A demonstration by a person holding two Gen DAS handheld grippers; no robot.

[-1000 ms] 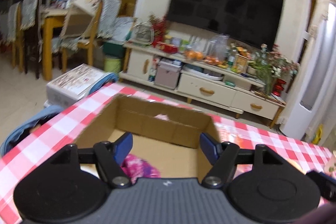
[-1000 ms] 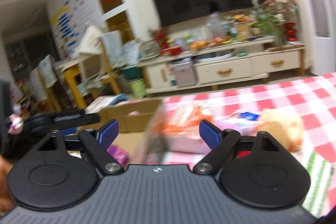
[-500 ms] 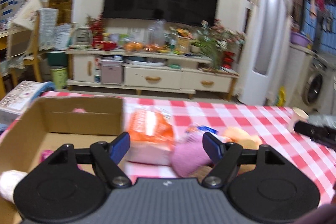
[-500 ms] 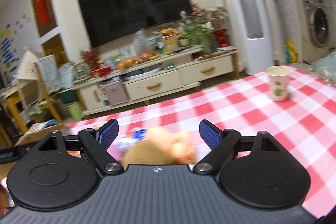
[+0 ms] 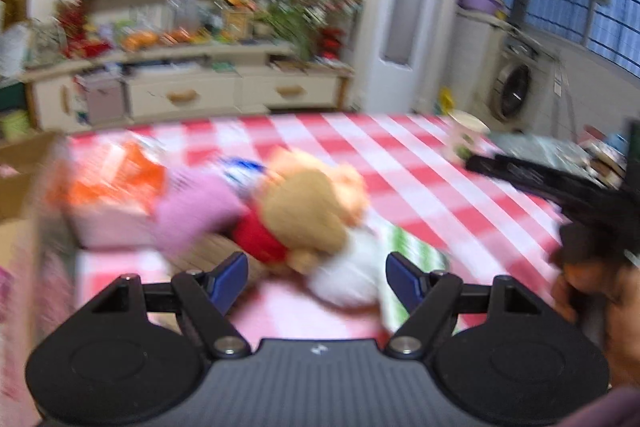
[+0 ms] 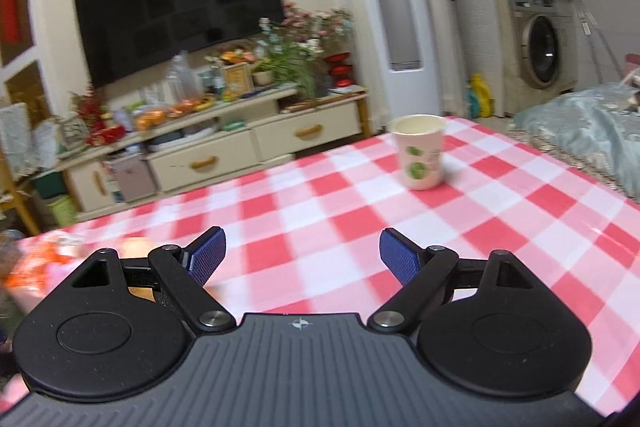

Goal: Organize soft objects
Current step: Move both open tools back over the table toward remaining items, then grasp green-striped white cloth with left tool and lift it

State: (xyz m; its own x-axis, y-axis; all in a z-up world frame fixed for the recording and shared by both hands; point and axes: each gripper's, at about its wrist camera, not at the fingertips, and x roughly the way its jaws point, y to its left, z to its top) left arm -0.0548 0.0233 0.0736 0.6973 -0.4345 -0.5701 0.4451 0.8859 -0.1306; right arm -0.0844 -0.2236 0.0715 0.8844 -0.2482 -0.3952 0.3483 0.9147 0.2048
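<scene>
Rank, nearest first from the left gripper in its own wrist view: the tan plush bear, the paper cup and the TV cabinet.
From the left gripper:
1. Tan plush bear, on the tablecloth just ahead of the open jaws.
2. Paper cup, upright, farther back on the right.
3. TV cabinet, against the far wall beyond the table.

Motion blur smears the left view: the bear [image 5: 308,203], pink toy [image 5: 192,215] and orange packet [image 5: 108,183] lose detail. The box [image 5: 20,163] is cut off at the left edge. In the right view, the packet [image 6: 36,259] is blurred, partly hidden behind the gripper.
</scene>
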